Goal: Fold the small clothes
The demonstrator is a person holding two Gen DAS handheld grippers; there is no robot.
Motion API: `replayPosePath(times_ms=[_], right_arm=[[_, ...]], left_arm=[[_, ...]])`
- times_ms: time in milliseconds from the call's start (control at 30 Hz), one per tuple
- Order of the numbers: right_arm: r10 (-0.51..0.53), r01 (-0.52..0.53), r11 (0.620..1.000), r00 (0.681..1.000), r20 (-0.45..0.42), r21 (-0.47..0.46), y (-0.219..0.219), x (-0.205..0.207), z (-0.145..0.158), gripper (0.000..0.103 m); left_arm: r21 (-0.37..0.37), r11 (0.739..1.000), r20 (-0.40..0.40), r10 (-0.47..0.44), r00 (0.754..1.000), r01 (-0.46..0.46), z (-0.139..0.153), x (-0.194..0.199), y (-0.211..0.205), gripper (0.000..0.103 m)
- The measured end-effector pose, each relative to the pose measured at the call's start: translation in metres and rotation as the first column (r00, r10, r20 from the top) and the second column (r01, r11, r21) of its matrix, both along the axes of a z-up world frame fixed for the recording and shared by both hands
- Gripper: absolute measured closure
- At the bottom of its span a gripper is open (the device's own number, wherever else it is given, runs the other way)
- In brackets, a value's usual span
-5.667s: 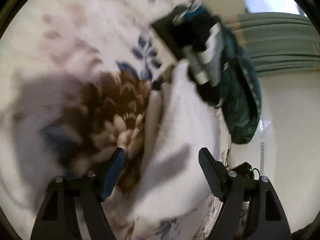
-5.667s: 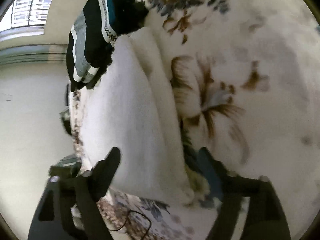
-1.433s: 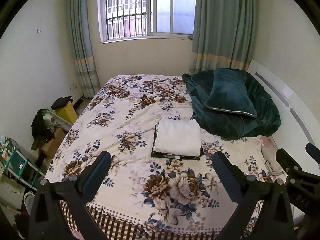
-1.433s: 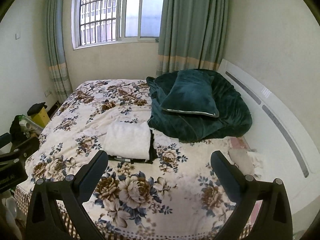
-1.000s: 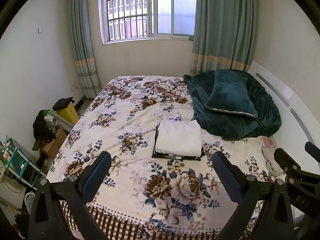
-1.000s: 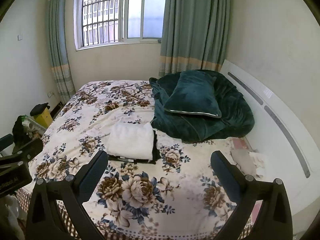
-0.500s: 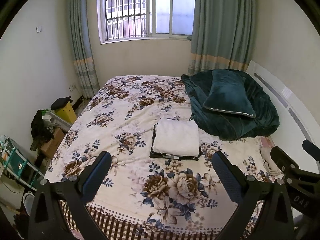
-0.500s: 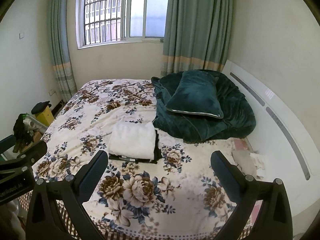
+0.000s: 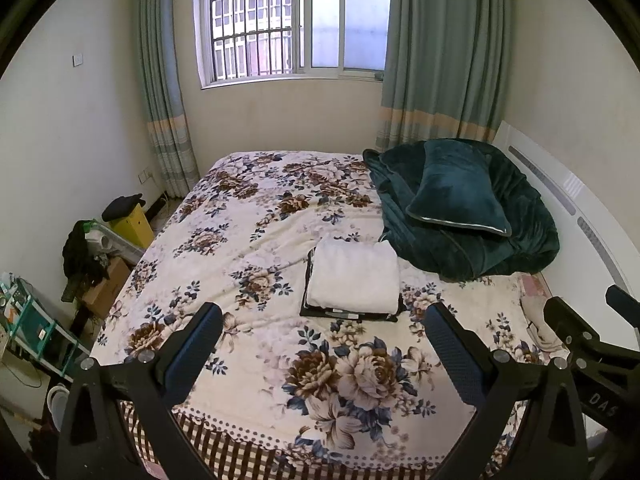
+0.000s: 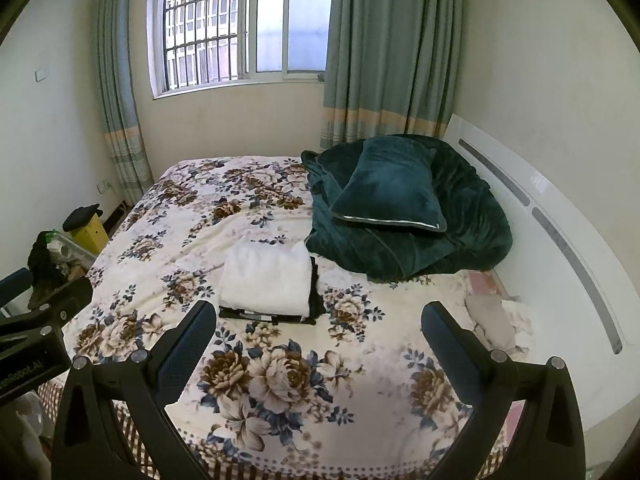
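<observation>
Folded white fleecy garment (image 9: 354, 277) stacked on folded black clothes (image 9: 344, 313), seen beyond and between both sets of jaws.
Its long axis runs away from the jaws; the black layer is mostly hidden. The left gripper (image 9: 324, 342) and right gripper (image 10: 320, 340) are held wide apart, gripping nothing, above the floral bedspread (image 9: 248, 240).

Each handheld tool was matte black. The left gripper (image 9: 320, 336) had two broad fingers (image 9: 192, 354) faced with dark blue, finely dimpled pads, set on angular black arms with triangular cut-outs and round silver screw heads at the joints. The right gripper (image 10: 316, 332) was built alike: blue textured fingers (image 10: 450, 350), black triangulated frame, silver screws. Seen from the left camera, the right tool's black body bore pale lettering reading "DAS". From the right camera, the left tool's body showed pale printed letters ending in "Robot.AI".
</observation>
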State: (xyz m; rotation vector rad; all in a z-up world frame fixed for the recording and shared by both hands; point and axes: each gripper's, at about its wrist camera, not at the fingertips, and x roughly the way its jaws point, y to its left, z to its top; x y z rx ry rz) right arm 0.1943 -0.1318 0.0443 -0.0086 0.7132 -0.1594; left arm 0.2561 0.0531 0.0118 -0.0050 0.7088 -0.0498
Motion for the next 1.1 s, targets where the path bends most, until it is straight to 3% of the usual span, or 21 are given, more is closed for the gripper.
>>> replayPosePath(times_ms=[1100], right_arm=[[-0.008,0.008,1.000,1.000,0.002,0.004,-0.0024,-0.0031,-0.0026,0.000]], left_arm=[[-0.003,1.000,0.003,0.003,1.000,-0.003,-0.0008,-0.0016,-0.0004,0.000]])
